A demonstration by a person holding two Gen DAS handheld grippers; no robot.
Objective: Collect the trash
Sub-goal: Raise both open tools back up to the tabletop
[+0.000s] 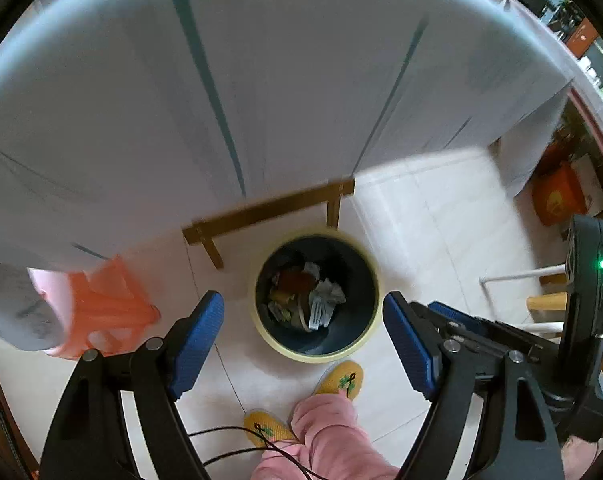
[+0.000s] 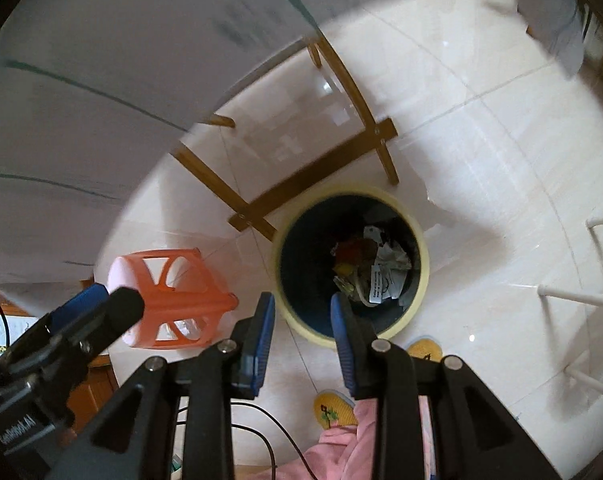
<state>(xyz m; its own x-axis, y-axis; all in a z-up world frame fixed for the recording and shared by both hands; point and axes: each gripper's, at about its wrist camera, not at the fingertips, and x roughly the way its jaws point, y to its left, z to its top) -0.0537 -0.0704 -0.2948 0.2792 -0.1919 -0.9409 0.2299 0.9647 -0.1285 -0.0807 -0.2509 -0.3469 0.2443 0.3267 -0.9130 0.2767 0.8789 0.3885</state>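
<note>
Nearest us, the left gripper (image 1: 303,336) is hanging with its jaws spread wide and nothing between them, while the right gripper (image 2: 301,344) is holding its jaws only partly open, also empty. Just below, yellow slippers (image 1: 341,378) and pink trouser legs (image 1: 325,432) are standing on the pale tiled floor (image 1: 421,208). Right ahead, the yellow-rimmed bin (image 1: 373,308) is sitting on the floor, crumpled trash (image 1: 307,300) lying inside. An orange stool (image 2: 181,300) is lying tipped to its left. Beyond, the cloth-draped counter (image 1: 261,80) is looming over.
</note>
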